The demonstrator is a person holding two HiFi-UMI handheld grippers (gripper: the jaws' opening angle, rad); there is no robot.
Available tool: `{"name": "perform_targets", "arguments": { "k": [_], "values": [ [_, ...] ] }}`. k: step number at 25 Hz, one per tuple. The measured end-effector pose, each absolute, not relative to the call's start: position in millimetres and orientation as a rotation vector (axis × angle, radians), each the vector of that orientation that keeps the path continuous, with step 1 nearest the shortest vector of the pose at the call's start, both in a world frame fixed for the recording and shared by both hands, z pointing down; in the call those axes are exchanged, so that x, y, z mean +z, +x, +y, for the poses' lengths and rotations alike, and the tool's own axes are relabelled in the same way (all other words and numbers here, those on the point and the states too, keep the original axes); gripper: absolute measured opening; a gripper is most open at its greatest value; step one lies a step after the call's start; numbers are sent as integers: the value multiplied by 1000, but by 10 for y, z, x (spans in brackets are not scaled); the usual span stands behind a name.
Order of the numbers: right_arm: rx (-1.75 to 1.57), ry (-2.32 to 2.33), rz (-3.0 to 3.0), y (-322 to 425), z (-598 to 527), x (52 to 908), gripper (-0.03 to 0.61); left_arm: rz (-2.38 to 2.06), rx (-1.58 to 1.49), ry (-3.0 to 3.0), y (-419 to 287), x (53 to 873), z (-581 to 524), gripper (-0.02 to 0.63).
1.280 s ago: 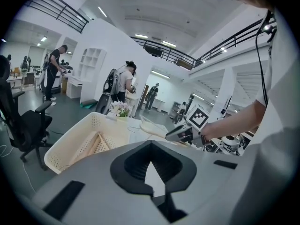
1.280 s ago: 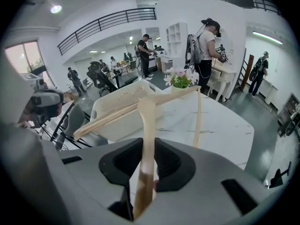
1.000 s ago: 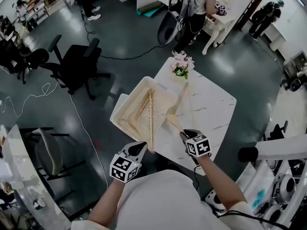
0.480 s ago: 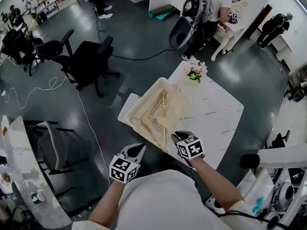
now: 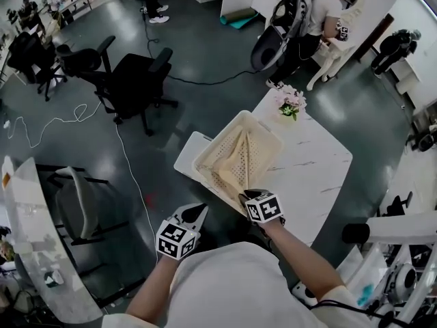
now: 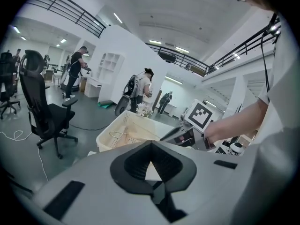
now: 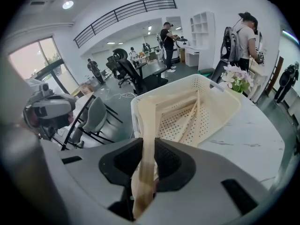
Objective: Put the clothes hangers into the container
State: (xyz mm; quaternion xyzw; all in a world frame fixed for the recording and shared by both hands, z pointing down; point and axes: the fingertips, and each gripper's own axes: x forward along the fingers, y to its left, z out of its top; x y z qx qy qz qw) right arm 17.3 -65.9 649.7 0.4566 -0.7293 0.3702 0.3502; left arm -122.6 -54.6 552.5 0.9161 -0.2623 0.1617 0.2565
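Wooden hanger (image 7: 146,121) is being pinched at one end by the right gripper (image 7: 146,148), so its long part is reaching over the white basket (image 5: 217,139) on the desk (image 5: 314,162), where other hangers (image 5: 239,157) are lying. Left gripper (image 6: 150,159) is waiting nearby, closed on nothing. No words are showing, only checkered marker squares (image 5: 263,208).

The head view looks steeply down from high over the tabletop (image 5: 317,173). Both gripper views look low and close along their own jaws; all three share the basket (image 5: 259,123), mid-frame.
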Motion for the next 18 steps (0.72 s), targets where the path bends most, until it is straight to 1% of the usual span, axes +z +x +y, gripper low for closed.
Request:
{"name": "perform_targets", "arguments": {
  "k": [7,18],
  "values": [
    [1051,1187,-1777,103,-800,6686,89,-714,423,2476,-1380,5584,-572,8],
    [1020,1177,-1644,73,-1081,6881,89,-697,417,2469,-1519,5623,-715,8]
  ]
}}
